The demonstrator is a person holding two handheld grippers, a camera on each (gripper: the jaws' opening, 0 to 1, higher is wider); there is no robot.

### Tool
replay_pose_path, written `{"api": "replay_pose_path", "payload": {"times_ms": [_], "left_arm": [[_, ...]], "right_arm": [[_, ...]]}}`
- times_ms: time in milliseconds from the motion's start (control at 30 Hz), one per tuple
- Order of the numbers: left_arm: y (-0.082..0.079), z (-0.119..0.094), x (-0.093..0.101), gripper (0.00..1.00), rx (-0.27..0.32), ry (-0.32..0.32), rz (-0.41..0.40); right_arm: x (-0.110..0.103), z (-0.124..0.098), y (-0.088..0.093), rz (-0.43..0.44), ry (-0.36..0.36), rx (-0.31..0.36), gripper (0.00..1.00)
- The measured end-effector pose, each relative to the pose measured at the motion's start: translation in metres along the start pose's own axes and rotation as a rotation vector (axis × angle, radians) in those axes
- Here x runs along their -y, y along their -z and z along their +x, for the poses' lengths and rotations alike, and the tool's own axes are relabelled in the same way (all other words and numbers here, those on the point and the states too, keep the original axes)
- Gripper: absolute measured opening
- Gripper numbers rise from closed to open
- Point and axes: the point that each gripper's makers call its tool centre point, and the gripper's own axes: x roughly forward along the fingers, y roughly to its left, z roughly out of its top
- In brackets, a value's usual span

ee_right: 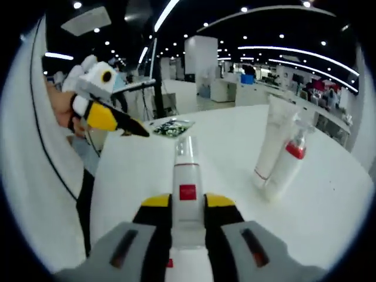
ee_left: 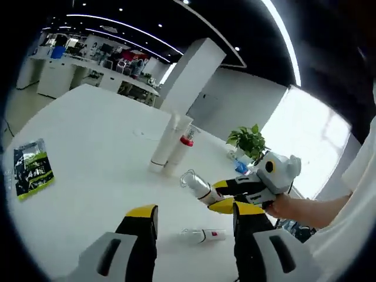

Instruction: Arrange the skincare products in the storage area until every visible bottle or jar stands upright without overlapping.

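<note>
My right gripper (ee_right: 188, 204) is shut on a white bottle (ee_right: 187, 167) with a red label, held up off the white table (ee_right: 235, 153). In the left gripper view that right gripper (ee_left: 222, 195) comes in from the right in a person's hand, with the bottle (ee_left: 195, 183) sticking out leftwards. My left gripper (ee_left: 191, 216) stands open with nothing between its fingers, and also appears as the left gripper (ee_right: 111, 119) raised at the upper left. A white tube (ee_left: 164, 144) and a spray bottle (ee_left: 181, 150) with a red collar stand upright side by side. A small clear bottle (ee_left: 202, 235) lies on its side.
A green and black packet (ee_left: 32, 168) lies flat on the table's left part. A potted plant (ee_left: 249, 141) stands beyond the far table edge. The tube (ee_right: 272, 138) and spray bottle (ee_right: 289, 163) stand right of my held bottle; the packet (ee_right: 172, 127) lies farther off.
</note>
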Motion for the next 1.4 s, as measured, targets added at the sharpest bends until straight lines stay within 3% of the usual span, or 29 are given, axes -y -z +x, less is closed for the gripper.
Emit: {"api": "replay_pose_path", "payload": {"times_ms": [100, 300, 400, 500, 767, 1200, 1400], "left_arm": [[-0.007, 0.002, 0.01, 0.52, 0.031, 0.037, -0.09], [-0.008, 0.007, 0.014, 0.51, 0.038, 0.043, -0.155], [-0.01, 0.007, 0.013, 0.44, 0.053, 0.039, -0.179], [-0.011, 0.006, 0.015, 0.34, 0.057, 0.044, -0.198], [-0.02, 0.005, 0.018, 0.25, 0.087, 0.072, -0.231], [-0.03, -0.002, 0.014, 0.23, 0.126, 0.071, -0.277], [-0.033, -0.008, 0.011, 0.21, 0.129, 0.045, -0.228]], "right_arm": [[-0.013, 0.004, -0.021, -0.022, -0.017, 0.043, 0.18], [-0.04, 0.012, -0.053, -0.077, -0.054, 0.107, 0.18], [-0.047, 0.017, -0.061, -0.136, -0.052, 0.102, 0.18], [-0.051, 0.02, -0.063, -0.154, -0.059, 0.106, 0.18], [-0.057, 0.027, -0.072, -0.194, -0.074, 0.115, 0.18], [-0.062, 0.036, -0.081, -0.211, -0.097, 0.131, 0.19], [-0.065, 0.043, -0.082, -0.192, -0.109, 0.14, 0.19]]}}
